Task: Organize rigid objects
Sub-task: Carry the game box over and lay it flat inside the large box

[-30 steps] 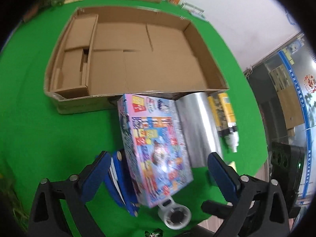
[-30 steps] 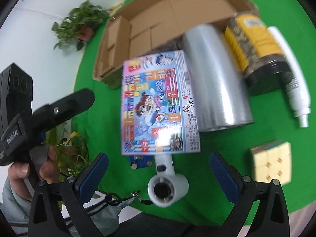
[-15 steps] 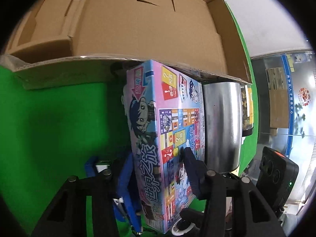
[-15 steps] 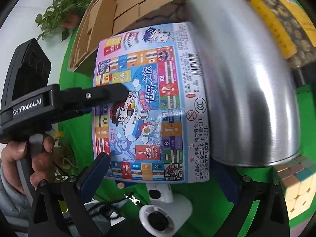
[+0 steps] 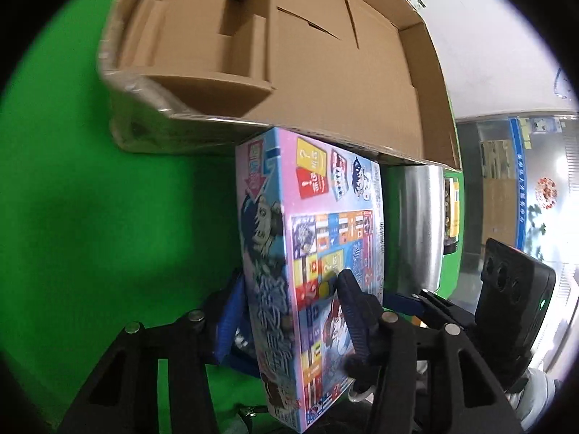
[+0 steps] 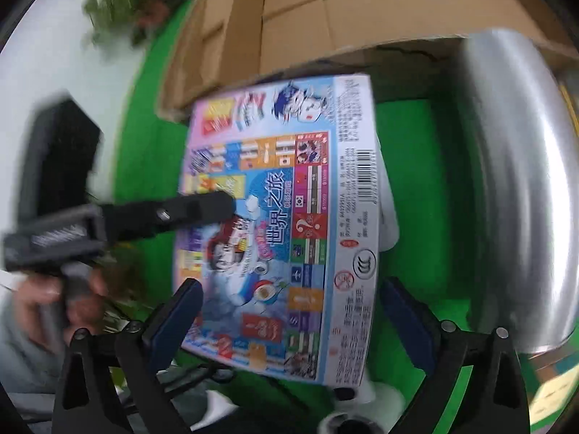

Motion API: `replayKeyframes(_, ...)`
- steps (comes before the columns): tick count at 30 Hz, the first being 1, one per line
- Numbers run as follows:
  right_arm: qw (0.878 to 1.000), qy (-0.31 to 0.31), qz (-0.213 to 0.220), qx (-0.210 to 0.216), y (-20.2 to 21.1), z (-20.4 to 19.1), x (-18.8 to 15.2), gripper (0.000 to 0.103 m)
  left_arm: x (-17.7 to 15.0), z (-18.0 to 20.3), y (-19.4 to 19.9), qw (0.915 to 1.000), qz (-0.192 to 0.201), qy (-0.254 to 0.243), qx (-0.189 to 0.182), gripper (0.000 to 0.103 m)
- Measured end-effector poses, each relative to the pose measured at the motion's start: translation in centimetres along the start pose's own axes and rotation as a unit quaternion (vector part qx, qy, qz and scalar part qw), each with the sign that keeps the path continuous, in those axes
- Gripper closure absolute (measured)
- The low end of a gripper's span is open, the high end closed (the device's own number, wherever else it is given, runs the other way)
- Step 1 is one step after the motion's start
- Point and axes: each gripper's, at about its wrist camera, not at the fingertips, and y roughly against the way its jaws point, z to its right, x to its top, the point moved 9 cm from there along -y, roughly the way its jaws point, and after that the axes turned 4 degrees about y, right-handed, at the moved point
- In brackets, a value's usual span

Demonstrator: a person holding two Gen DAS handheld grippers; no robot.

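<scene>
My left gripper (image 5: 289,311) clamps the game box (image 5: 325,253), its jaws easing apart, near the cardboard box (image 5: 289,54); my right gripper (image 6: 286,322), closing, straddles the same game box without pressing it

Blurred plant (image 6: 144,3) (white object's (image 6: 362,408) bottom cropped)

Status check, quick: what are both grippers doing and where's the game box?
Left gripper clamped on game box, jaws easing open. Right gripper straddling it, closing, not gripping. Steel cylinder close alongside; cardboard tray beyond.
</scene>
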Motion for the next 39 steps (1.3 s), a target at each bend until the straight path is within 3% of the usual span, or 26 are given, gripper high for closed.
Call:
replayKeyframes(11, 0.998, 0.010, -0.024, -0.057, -0.1, -2.7, 1.8, 0.008, -1.0, 0.8, 1.5, 0.9994, 0.027, -0.016, -0.012, 0.051)
replayKeyframes(19, 0.994, 0.078, 0.049, -0.057, 5.8, -8.1, 4.2, 0.013, -1.2, 4.2, 9.2, 0.9919, 0.121, -0.041, 0.002, 0.051)
replayKeyframes(26, 0.984, 0.114, 0.128, -0.038, 12.1, -11.4, 8.9, 0.014, 1.6, 8.6, 15.9, 0.9748, 0.212, -0.062, 0.034, 0.051)
replayKeyframes(30, 0.978, 0.131, 0.162, -0.018, 14.7, -12.6, 12.7, 0.015, 3.7, 10.6, 17.8, 0.9654, 0.249, -0.058, 0.052, 0.051)
replayKeyframes(34, 0.977, 0.124, 0.176, -0.006, 18.0, -10.0, 15.3, 0.016, 6.4, 11.9, 17.8, 0.9617, 0.257, -0.068, 0.065, 0.050)
replayKeyframes(39, 0.981, 0.093, 0.167, 0.001, 16.3, -6.9, 16.9, 0.016, 8.8, 11.9, 15.1, 0.9648, 0.238, -0.076, 0.081, 0.050)
